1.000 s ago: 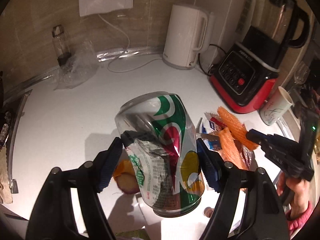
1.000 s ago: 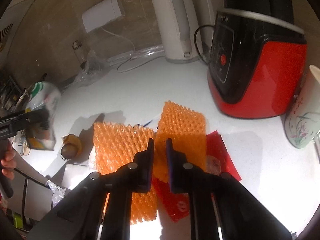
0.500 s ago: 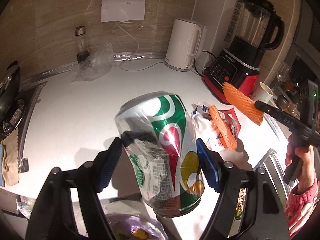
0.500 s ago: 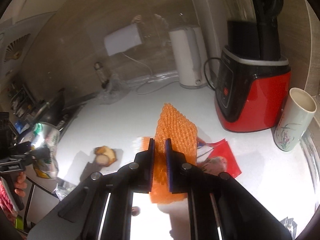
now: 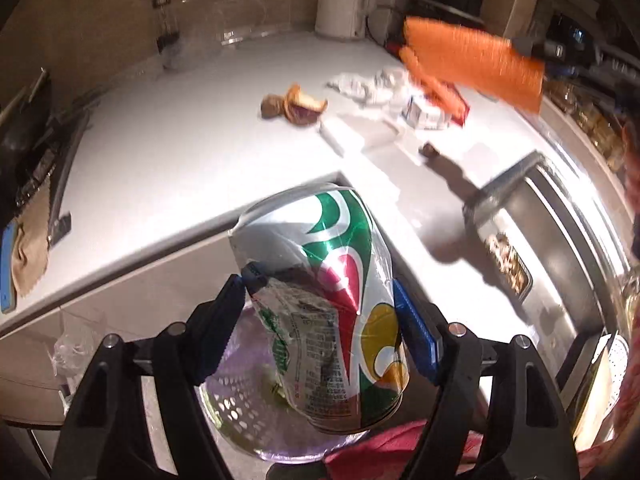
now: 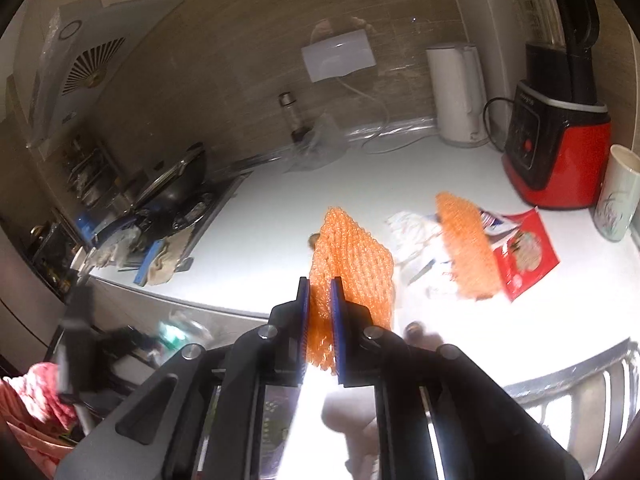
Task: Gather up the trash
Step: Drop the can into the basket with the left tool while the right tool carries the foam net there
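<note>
Left wrist: our left hand-held gripper [image 5: 320, 320] pinching dented can [image 5: 324, 300] over bin [image 5: 240, 412]; right hand-held gripper [image 6: 319, 320] pinching foam net [image 6: 352, 260]; early release could miss bin.

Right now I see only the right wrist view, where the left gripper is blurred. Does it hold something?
Observer: Yes. The left gripper is shut on a dented soda can.
Operator: Is there a bin close to it?
Observer: A perforated basket with a purple liner sits below the can.
Operator: Is my orange net off the counter?
Observer: Yes, the orange net hangs in the air above the wrappers on the counter.
</note>
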